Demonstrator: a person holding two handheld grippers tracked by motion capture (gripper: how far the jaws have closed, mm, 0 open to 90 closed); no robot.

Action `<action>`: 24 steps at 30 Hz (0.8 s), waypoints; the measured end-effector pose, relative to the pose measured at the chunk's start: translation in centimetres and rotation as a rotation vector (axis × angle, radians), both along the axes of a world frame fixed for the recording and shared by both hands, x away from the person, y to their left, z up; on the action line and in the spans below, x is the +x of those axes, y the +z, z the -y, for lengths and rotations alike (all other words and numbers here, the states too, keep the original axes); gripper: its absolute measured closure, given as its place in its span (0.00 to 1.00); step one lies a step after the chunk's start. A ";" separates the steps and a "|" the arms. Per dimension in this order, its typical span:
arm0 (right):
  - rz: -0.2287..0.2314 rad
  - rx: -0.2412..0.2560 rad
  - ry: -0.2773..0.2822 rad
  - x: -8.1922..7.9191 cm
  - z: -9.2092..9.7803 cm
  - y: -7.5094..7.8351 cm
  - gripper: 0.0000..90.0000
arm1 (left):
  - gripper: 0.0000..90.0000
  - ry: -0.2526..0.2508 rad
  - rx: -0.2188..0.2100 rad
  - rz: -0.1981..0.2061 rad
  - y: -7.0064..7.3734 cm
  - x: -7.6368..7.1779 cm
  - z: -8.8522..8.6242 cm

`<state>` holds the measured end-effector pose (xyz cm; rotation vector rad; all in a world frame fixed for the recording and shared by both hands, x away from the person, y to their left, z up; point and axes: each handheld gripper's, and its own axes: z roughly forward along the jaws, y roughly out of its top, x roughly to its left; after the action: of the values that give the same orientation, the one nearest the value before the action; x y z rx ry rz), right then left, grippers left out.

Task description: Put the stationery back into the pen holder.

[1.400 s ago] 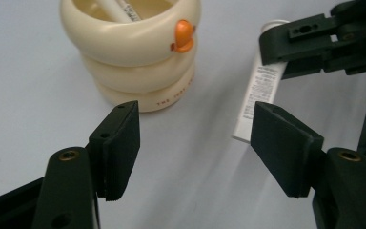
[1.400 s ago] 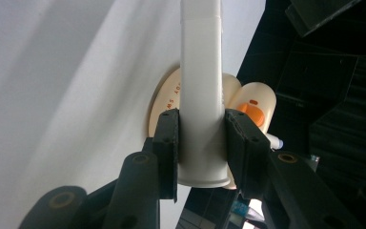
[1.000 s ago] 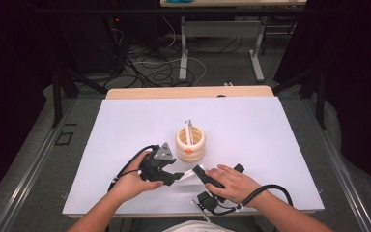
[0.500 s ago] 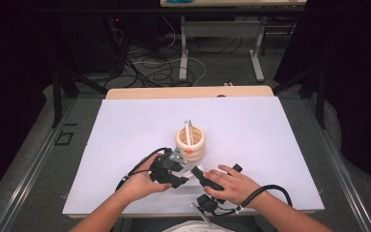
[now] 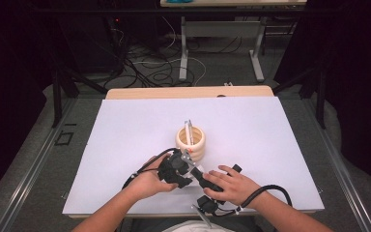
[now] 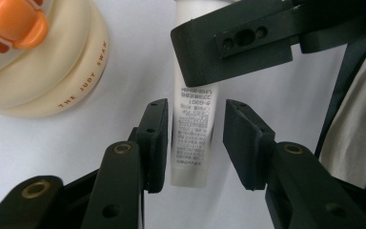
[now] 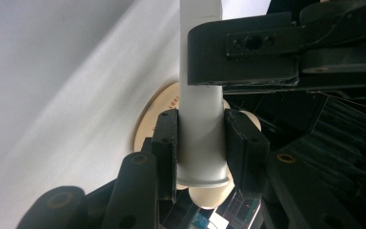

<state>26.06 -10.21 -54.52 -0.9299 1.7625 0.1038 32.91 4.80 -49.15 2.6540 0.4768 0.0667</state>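
A white tube (image 6: pixel 193 138) with small printed text lies just above the white table, its crimped end toward me. My left gripper (image 6: pixel 195 143) is open, one jaw on each side of the tube, with a gap on the right side. My right gripper (image 7: pixel 202 143) is shut on the tube's (image 7: pixel 202 138) other end. In the high view both grippers meet near the table's front middle: the left gripper (image 5: pixel 189 169), the right gripper (image 5: pixel 200 176) and a short stretch of tube (image 5: pixel 197 170) between them.
A cream ribbed cup (image 5: pixel 191 144) stands just behind the grippers with a toothbrush (image 5: pixel 188 129) upright in it. The cup (image 6: pixel 43 71) carries an orange decoration (image 6: pixel 14 24). White table sheet (image 5: pixel 270 135) spreads all around. Cables trail from both grippers toward the front edge.
My left gripper has moved right and a little nearer, up to the right gripper, and its jaws now straddle the tube. The right hand has stayed in place.
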 end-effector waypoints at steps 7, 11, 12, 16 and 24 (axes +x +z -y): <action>0.003 -0.006 0.007 -0.1 -0.1 -0.1 0.75 | 0.73 0.004 0.031 -0.007 0.2 0.1 0.6; 0.006 -0.013 0.004 -0.2 -0.2 -0.1 0.75 | 0.76 0.005 0.048 -0.003 0.2 0.1 0.9; 0.006 -0.013 0.005 -0.2 -0.2 -0.1 0.75 | 0.76 0.007 0.047 -0.002 0.2 0.1 1.0; 0.008 -0.015 0.002 -0.2 -0.2 -0.2 0.75 | 0.77 0.012 0.056 -0.005 0.1 0.1 1.1; 0.007 -0.009 0.005 -0.2 -0.1 -0.2 0.75 | 0.77 0.028 0.045 -0.028 0.1 0.1 1.0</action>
<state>25.86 -10.10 -54.75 -0.9401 1.7554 0.0957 33.04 3.78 -49.03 2.6957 0.5282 0.0489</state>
